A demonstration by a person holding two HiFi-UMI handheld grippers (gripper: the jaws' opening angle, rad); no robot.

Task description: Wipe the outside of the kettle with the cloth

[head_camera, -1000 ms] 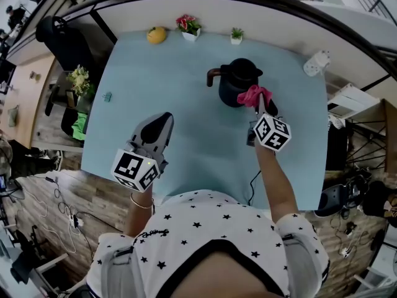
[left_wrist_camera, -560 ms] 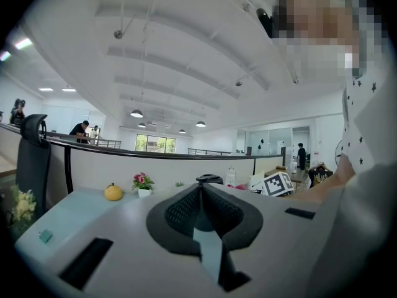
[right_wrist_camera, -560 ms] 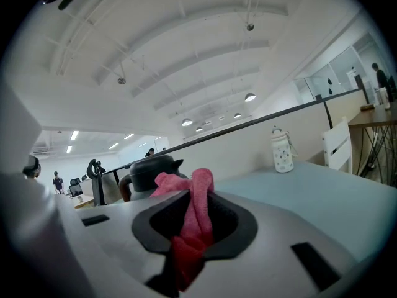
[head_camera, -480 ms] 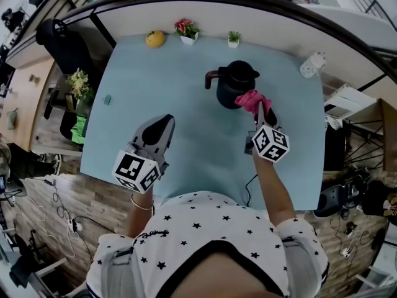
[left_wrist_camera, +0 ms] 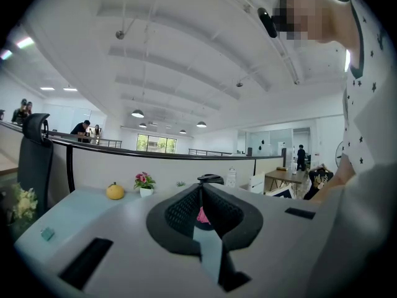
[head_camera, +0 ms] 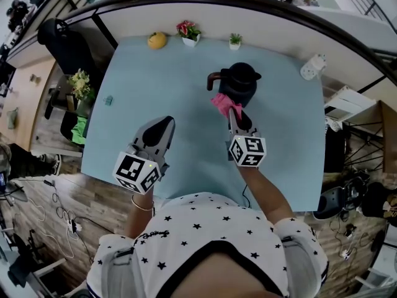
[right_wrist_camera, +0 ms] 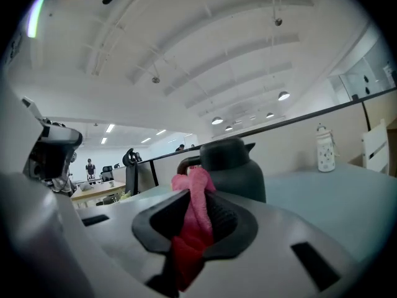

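Bright, even light — heavy fisheye.
Ceiling lamps [left_wrist_camera: 138, 113] glow overhead; shadows on the table [head_camera: 155, 73] are faint; each view's edges curve and darken.

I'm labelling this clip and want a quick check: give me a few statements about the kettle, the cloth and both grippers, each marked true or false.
1. The right gripper is shut on the pink cloth. True.
2. The left gripper holds a sponge. False: it is shut and empty.
3. The kettle lies on its side. False: it stands upright on the table.
4. The cloth is close to the kettle, on its handle side. True.
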